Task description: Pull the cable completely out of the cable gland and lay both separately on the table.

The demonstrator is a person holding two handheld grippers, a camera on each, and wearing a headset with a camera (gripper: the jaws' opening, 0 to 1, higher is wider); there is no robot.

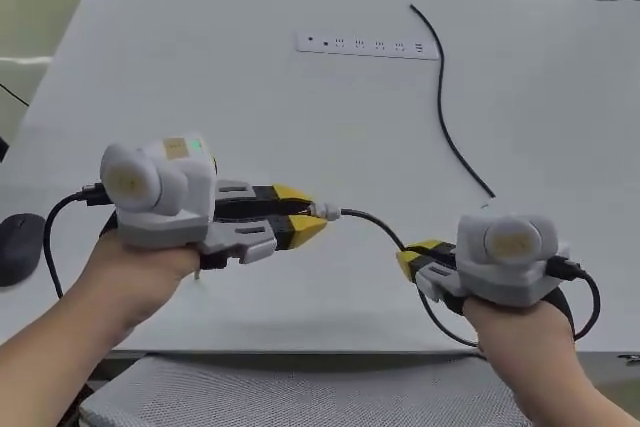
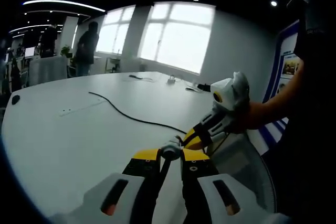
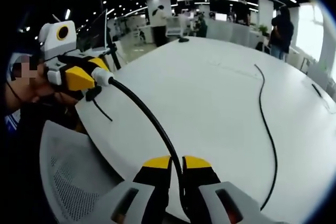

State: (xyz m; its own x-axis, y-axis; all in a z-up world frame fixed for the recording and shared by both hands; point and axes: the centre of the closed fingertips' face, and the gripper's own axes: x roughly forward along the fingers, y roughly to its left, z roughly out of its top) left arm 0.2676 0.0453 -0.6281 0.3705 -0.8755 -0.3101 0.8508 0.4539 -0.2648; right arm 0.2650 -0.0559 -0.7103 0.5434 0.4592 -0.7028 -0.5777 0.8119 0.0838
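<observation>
No legible text or labels

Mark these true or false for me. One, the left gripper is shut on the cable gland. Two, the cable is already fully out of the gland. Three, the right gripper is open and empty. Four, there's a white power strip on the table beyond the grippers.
1. The left gripper is shut on the cable gland. True.
2. The cable is fully out of the gland. False: one end still runs into the gland at the left gripper's tips.
3. The right gripper is open and empty. False: its jaws are closed on the black cable.
4. A white power strip lies on the table beyond the grippers. True.
</observation>
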